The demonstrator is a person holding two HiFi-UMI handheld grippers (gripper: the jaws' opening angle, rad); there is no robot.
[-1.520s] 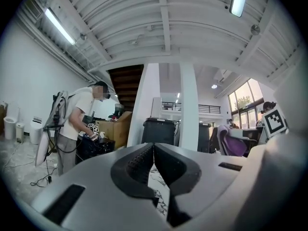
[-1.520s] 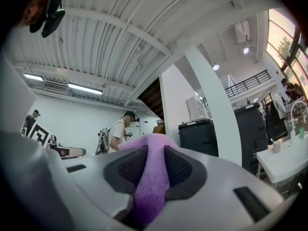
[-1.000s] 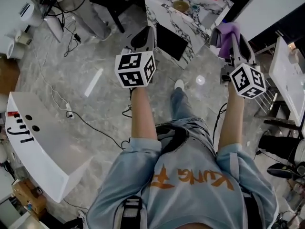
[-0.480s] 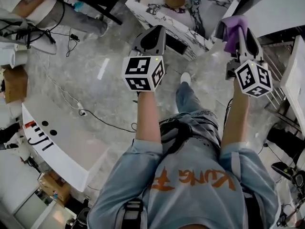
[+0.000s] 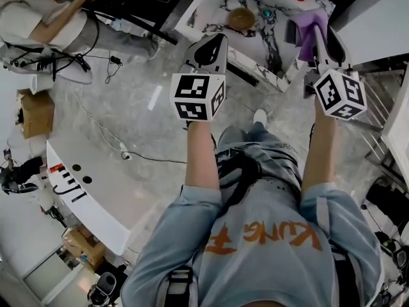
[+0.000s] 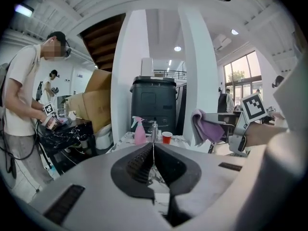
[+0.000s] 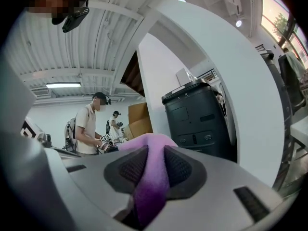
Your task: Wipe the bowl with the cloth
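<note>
left gripper [image 6: 153, 147] fingers pressed together, empty | right gripper [image 7: 155, 153] fingers clamped on purple cloth [image 7: 150, 191]

Workshop lab (floor cables [image 5: 101, 132], boxes [image 5: 35, 110])

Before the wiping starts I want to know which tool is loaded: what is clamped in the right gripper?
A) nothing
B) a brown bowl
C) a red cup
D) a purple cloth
D: the right gripper has its jaws pressed onto the purple cloth, while the bowl sits apart on the marble table.
</note>
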